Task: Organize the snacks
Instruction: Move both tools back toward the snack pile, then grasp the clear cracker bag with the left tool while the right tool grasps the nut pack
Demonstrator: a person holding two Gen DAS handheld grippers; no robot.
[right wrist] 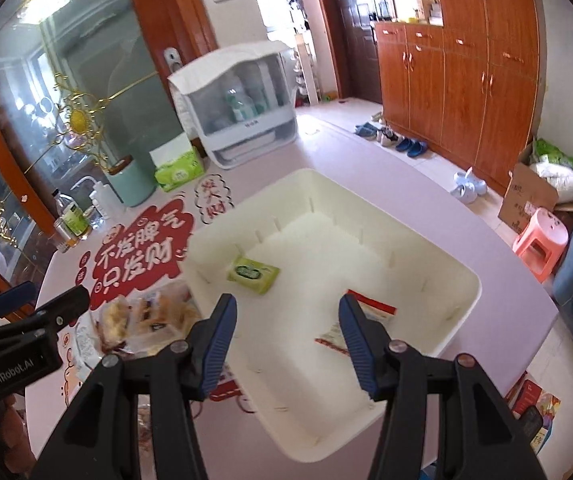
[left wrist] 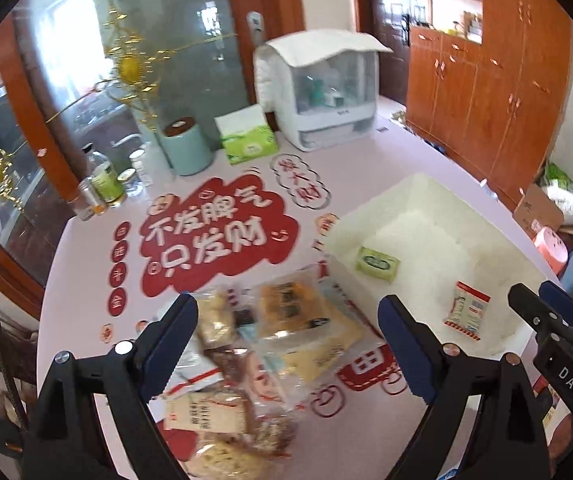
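Your left tool [left wrist: 288, 316] hangs over the snack pile [left wrist: 270, 344], jaws spread wide, nothing between them. The pile is loose wrapped packets heaped on the counter [left wrist: 98, 256] just left of the white bin [right wrist: 462, 280], touching or nearly touching its left wall; which, you cannot tell. Your right tool [right wrist: 286, 312] sits over the near half of the bin, jaws about half apart, empty.

Inside the bin: green packet [right wrist: 253, 273] lies flat near the left wall, red-and-white packet [right wrist: 360, 320] lies flat toward the near right, partly hidden behind your right finger. The two are well apart. The rest of the bin floor is bare.

The counter's far edge carries a white lidded cabinet [left wrist: 320, 92], a green tissue pack [left wrist: 248, 140] just left of it, and a mint canister [left wrist: 184, 146] left of that. Small bottles [left wrist: 106, 184] cluster at the far left edge. A red sticker with white characters [left wrist: 214, 236] lies on the counter between the canister and the pile. A red booklet [right wrist: 534, 400] sits at the near right corner.
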